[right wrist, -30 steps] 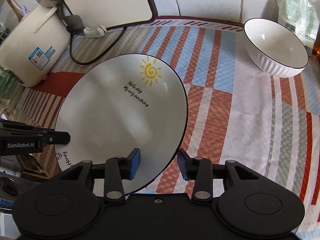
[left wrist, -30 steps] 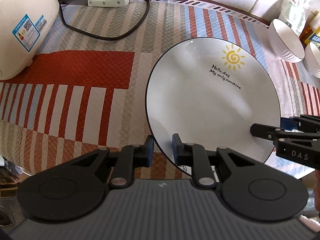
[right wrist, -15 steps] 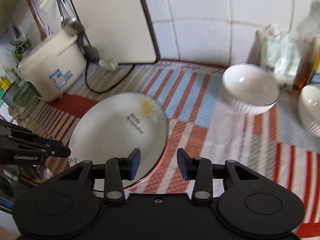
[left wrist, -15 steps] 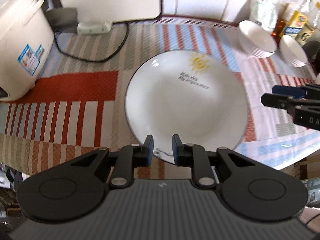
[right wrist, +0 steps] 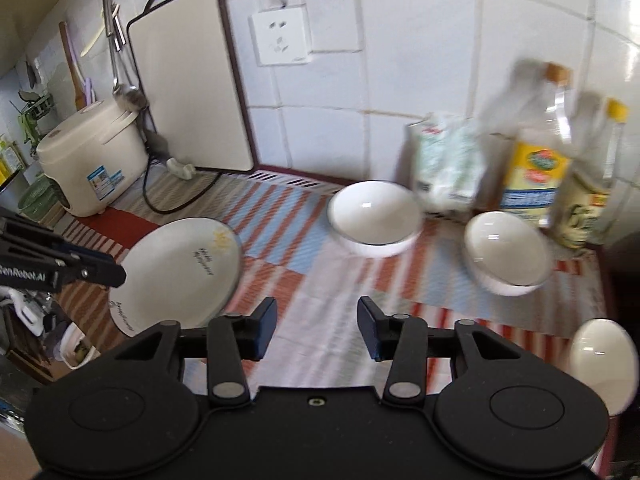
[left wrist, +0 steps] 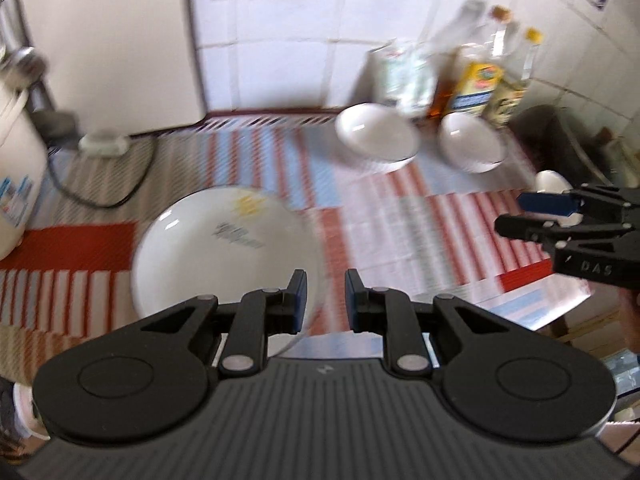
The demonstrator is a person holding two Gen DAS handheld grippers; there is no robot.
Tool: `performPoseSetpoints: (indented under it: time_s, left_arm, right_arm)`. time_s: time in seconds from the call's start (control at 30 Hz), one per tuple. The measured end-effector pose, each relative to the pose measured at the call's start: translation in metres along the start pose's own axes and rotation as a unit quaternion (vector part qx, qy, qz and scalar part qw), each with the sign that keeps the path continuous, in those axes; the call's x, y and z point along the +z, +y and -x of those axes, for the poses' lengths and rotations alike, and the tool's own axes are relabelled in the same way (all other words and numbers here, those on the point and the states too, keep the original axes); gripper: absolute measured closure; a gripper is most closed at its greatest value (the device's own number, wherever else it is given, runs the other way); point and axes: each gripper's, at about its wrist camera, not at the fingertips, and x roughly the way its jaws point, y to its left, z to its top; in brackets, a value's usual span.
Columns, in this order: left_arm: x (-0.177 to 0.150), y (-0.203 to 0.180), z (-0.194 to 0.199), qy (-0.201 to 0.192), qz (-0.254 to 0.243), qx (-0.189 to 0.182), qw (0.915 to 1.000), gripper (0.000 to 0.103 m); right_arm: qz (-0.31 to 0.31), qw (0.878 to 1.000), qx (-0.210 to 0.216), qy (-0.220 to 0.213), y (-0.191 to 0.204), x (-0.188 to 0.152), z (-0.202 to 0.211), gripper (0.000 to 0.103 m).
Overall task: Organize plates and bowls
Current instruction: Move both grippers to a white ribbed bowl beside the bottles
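A white plate with a yellow sun print [left wrist: 224, 252] lies on the striped cloth at the left; it also shows in the right wrist view [right wrist: 180, 272]. Two white bowls stand at the back: a larger one [right wrist: 374, 218] [left wrist: 376, 140] and a second one [right wrist: 506, 254] [left wrist: 472, 142] to its right. A small white bowl [right wrist: 604, 364] sits at the front right. My left gripper [left wrist: 325, 300] is open and empty, above the plate's near right edge. My right gripper [right wrist: 316, 330] is open and empty over the cloth, right of the plate.
A cream rice cooker [right wrist: 88, 160] stands at the left with a black cord [right wrist: 160, 200]. A white cutting board [right wrist: 188, 80] leans on the tiled wall. A bag [right wrist: 446, 160] and bottles [right wrist: 536, 152] stand at the back right. The striped cloth [right wrist: 320, 280] covers the counter.
Both grippers have pulled back and up from the plate, which now lies flat on the cloth. The left jaws have opened wider. The bowls and bottles have come into view.
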Motion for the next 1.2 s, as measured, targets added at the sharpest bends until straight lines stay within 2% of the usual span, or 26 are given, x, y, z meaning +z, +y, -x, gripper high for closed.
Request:
performPoseSetpoints:
  time_s: [0.27, 0.4, 0.57, 0.6, 0.67, 0.73, 0.87, 1.03, 1.2]
  left_arm:
    - [0.008, -0.076, -0.003, -0.026, -0.012, -0.029, 0.9992, 0.082]
    - [0.005, -0.109, -0.012, -0.031, -0.023, -0.037, 0.9986, 0.074]
    - [0.002, -0.146, -0.021, -0.035, -0.035, -0.043, 0.9978, 0.070]
    - [0.003, -0.152, -0.024, -0.035, -0.036, -0.048, 0.9976, 0.067]
    - [0.005, -0.163, -0.030, -0.035, -0.033, -0.063, 0.9969, 0.063]
    - [0.008, -0.176, -0.040, -0.030, -0.035, -0.079, 0.9958, 0.062]
    - [0.014, -0.204, -0.061, -0.026, -0.051, -0.090, 0.9943, 0.062]
    - [0.027, -0.233, -0.096, -0.015, -0.029, -0.123, 0.9919, 0.061]
    - [0.036, -0.262, -0.146, -0.004, -0.016, -0.141, 0.9899, 0.062]
  right_arm:
    - [0.024, 0.999, -0.028, -0.008, -0.057, -0.025, 0.049, 0.039]
    - [0.040, 0.997, -0.060, -0.004, -0.086, -0.037, 0.063, 0.035]
    - [0.044, 0.994, -0.099, 0.001, -0.113, -0.050, 0.086, 0.032]
    - [0.048, 0.994, -0.101, -0.005, -0.114, -0.054, 0.091, 0.029]
    - [0.050, 0.994, -0.096, -0.005, -0.120, -0.063, 0.097, 0.028]
    - [0.048, 0.995, -0.083, 0.006, -0.129, -0.073, 0.093, 0.028]
    - [0.022, 0.994, -0.105, 0.018, -0.149, -0.090, 0.077, 0.028]
    - [-0.004, 0.992, -0.123, 0.016, -0.180, -0.103, 0.054, 0.028]
    - [-0.030, 0.988, -0.150, 0.023, -0.208, -0.119, 0.023, 0.028]
